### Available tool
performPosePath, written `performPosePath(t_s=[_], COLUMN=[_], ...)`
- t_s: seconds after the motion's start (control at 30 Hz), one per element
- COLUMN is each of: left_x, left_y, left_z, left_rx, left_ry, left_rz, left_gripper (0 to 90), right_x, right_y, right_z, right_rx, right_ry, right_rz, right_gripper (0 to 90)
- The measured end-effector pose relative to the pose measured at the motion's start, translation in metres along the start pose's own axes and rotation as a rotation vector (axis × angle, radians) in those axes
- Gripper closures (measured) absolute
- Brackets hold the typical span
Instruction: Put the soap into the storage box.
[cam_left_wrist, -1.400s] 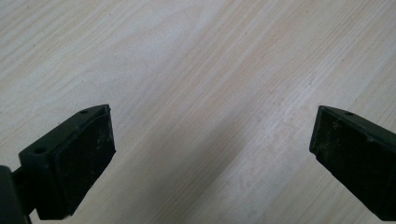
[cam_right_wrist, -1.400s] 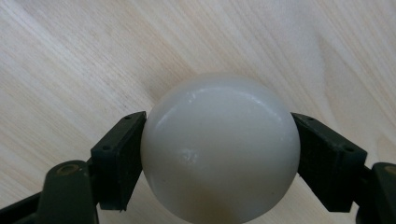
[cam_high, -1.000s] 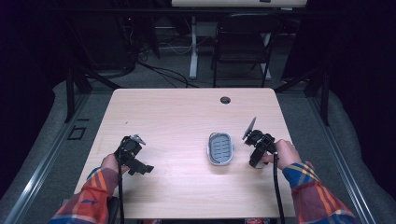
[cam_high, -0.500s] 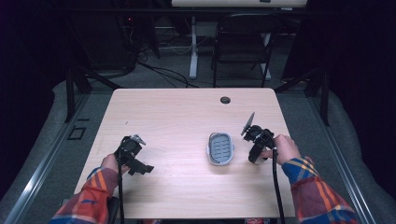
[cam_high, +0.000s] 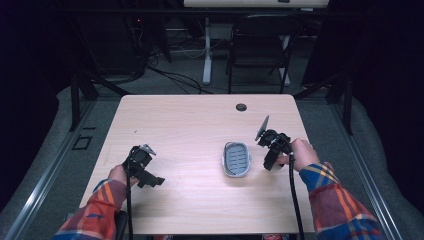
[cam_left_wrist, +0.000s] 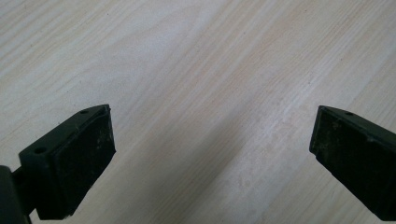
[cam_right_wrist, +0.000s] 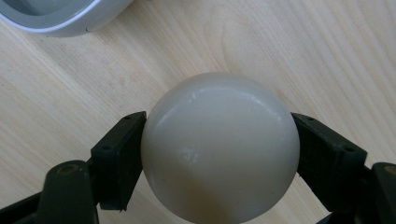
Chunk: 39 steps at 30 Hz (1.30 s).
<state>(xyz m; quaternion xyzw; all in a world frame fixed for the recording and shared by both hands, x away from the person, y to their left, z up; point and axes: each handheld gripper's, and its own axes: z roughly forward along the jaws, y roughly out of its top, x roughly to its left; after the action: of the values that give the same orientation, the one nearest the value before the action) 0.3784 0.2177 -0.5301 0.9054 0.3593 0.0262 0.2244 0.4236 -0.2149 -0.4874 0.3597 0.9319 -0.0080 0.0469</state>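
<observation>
- Right tongs (cam_high: 270, 157) have crept slightly toward the tray (cam_high: 236, 159) over the last second; left tongs (cam_high: 142, 167) and tray have not budged.
- Right tongs are clamped on a cream-white ball (cam_right_wrist: 219, 147), one pad on each side at its widest line, seen clearly in the right gripper view.
- Ball sits in the grip low over the worktop (cam_high: 190, 130), just right of the grey oval tray; tray rim (cam_right_wrist: 60, 21) shows at the top left of the right gripper view.
- Likely step: carry the ball over and set it in the tray.
- To do it well: lift enough to clear the rim, keep the squeeze steady since a smooth sphere can squirt out, centre over the ribbed floor, lower until it touches, then release slowly so it does not roll.
- Right hand (cam_high: 296, 154) grips from the right side, forearm angled in from the bottom right, tongs pointing left and down toward the tray.
- Left tongs gape wide with nothing between them (cam_left_wrist: 208, 154), only bare wood below.
- Left hand (cam_high: 120, 175) rests low at the front left, well apart from the tray, idle.
</observation>
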Motion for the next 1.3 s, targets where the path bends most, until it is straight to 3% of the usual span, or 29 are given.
performPosePath(t_s=[0.57,1.3], left_x=[0.0,0.001], left_y=[0.0,0.0], left_z=[0.0,0.0], left_rx=[0.001,0.008], left_ry=[-0.001,-0.003], left_rz=[0.0,0.002], left_gripper=[0.0,0.0], right_x=[0.005,0.025], right_y=[0.021,0.057], right_z=[-0.024,-0.042], right_rx=[-0.019,-0.048], right_ry=[-0.022,-0.028], right_rz=[-0.038,-0.111], right_gripper=[22.7,22.7])
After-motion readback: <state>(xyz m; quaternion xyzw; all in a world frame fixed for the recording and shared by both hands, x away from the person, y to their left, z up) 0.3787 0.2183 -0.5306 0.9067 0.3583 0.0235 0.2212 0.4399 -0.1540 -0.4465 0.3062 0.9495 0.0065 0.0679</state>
